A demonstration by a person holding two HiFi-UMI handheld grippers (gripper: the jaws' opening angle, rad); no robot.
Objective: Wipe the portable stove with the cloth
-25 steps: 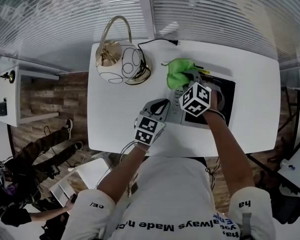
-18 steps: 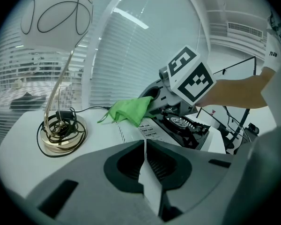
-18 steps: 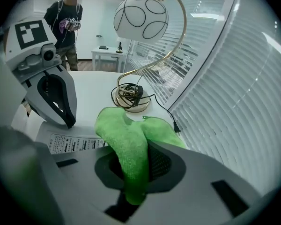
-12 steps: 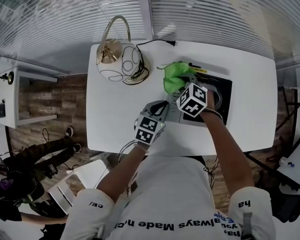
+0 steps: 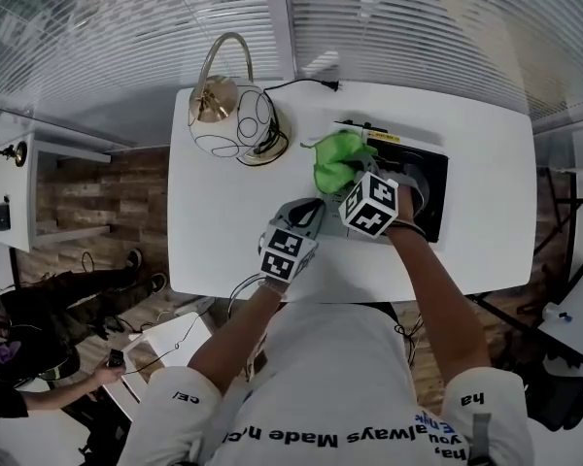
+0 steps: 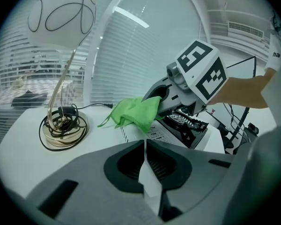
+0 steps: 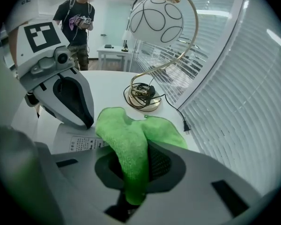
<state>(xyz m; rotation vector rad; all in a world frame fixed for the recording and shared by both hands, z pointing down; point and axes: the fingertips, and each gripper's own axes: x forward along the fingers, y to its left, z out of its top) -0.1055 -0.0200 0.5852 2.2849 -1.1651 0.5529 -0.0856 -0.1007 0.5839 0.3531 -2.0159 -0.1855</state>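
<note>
Clamping right gripper [image 7: 138, 153] jaws tight on green cloth [image 7: 117, 125], pressing it onto left end of portable stove [image 5: 429, 178]. Holding left gripper [image 6: 145, 146] jaws together, nothing between, tip just beside stove's left edge over white table [image 5: 223, 221]. Showing printed label [image 7: 84, 143] on stove, text too small to read. Lamp [image 5: 235, 115] standing behind.
</note>
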